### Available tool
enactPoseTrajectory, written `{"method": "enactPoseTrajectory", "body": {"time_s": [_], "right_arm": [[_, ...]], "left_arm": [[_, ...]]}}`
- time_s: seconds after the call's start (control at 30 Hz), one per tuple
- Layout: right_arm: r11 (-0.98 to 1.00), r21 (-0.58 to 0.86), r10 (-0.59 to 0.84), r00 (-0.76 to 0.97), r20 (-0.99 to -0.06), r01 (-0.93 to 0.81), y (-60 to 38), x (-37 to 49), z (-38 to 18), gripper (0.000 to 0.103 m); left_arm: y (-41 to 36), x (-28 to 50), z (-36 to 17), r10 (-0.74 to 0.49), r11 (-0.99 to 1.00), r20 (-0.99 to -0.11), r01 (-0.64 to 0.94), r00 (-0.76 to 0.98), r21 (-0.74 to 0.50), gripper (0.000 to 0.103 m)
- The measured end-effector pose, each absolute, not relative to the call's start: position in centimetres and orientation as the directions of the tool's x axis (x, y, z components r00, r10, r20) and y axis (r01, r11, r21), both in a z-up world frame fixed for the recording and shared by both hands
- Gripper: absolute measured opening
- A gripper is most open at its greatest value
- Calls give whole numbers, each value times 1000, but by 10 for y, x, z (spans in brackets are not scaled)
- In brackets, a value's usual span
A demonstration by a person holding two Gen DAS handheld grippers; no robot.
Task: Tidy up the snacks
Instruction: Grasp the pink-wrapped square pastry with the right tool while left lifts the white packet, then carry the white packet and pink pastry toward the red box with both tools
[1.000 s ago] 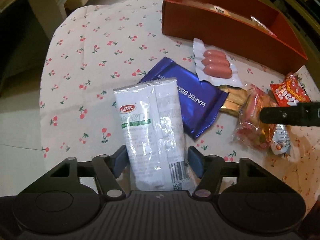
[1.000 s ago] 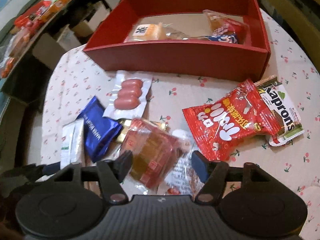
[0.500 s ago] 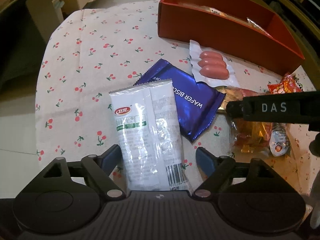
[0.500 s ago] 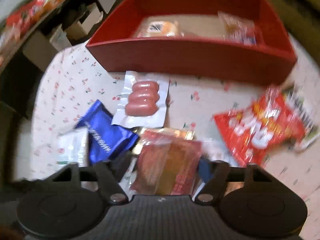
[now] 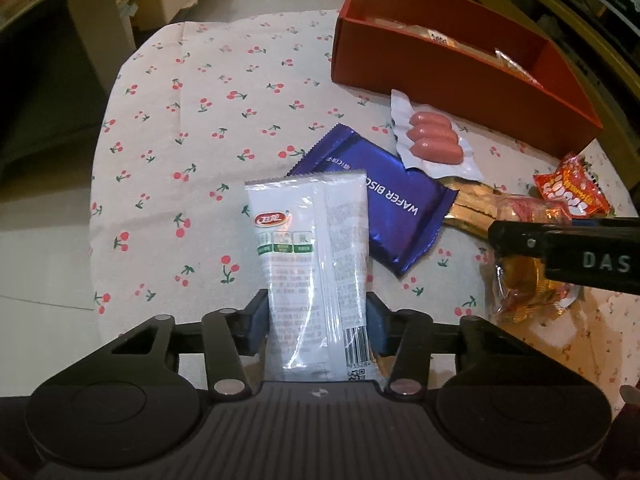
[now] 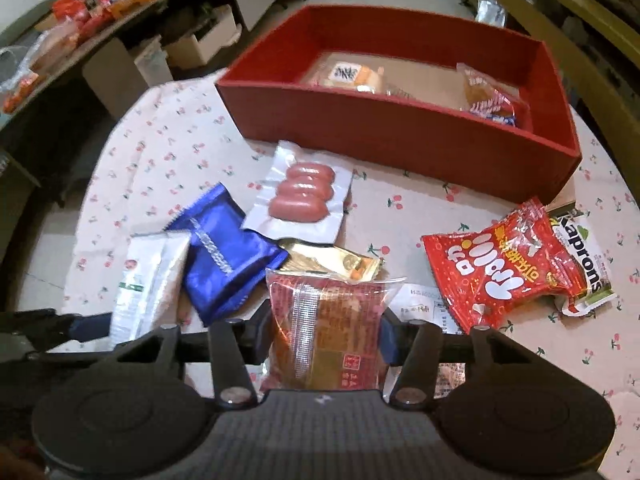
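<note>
My left gripper (image 5: 316, 324) is shut on a white snack packet (image 5: 310, 248) that lies over a blue wafer biscuit pack (image 5: 384, 204). My right gripper (image 6: 324, 338) is shut on a red-and-clear wrapped cake packet (image 6: 326, 336); it shows from the side in the left wrist view (image 5: 524, 280). A red box (image 6: 400, 140) stands at the back of the table with several snacks inside. A sausage pack (image 6: 302, 192), a gold packet (image 6: 332, 260), a red candy bag (image 6: 504, 264) and a Kaprons packet (image 6: 584, 256) lie on the cherry-print cloth (image 5: 200, 140).
The round table's edge drops off at the left and near side. Shelves with more snacks (image 6: 80, 12) and cardboard boxes (image 6: 200, 40) stand beyond the table at the left. A white paper slip (image 6: 424, 304) lies under the cake packet.
Both grippers have closed on their packets: the left on the white packet, the right on the wrapped cake. The right gripper has shifted left and back again.
</note>
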State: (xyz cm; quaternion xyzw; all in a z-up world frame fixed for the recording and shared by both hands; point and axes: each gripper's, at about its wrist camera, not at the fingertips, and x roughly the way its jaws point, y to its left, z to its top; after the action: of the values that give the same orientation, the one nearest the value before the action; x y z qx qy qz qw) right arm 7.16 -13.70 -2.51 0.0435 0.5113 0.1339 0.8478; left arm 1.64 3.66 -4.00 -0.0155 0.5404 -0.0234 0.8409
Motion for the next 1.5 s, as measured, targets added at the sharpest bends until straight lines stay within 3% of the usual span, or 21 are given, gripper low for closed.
{"method": "enactPoseTrajectory", "body": {"time_s": [0.4,0.53,0.57,0.63,0.7,0.8,0.87,1.5], "right_arm": [[953,232,296,439,-848,-193,-141,58,-20,51],[952,231,295,409,-863,-199,-138,59,-28,51],[952,232,297,406,-865,-201,-137,59,-29,51],[950,234,300,403,-864,-206,-136,58,-29,51],[949,236,303,401,-865,-208,-136,58,-30,51],[949,238,304,406,-862,-206,-137,59,-27,51],[947,242,311,416,-855,-210,-137,58,-24,51],[950,253,310,494,-812,-181,-151,67,-2,51]], "left_arm": [[27,9,-35,-95,995,-913,60,398,-78,54],[22,11,-45,-60,997,-919,71,391,-35,64],[21,12,-46,-51,997,-918,72,392,-24,74],[21,13,-51,-40,997,-918,72,394,-12,82],[15,11,-52,-20,995,-918,93,395,19,81],[15,6,-47,-33,995,-917,101,398,8,58],[18,6,-43,-58,995,-920,95,388,-22,53],[11,32,4,-160,987,-843,109,513,-121,52]]}}
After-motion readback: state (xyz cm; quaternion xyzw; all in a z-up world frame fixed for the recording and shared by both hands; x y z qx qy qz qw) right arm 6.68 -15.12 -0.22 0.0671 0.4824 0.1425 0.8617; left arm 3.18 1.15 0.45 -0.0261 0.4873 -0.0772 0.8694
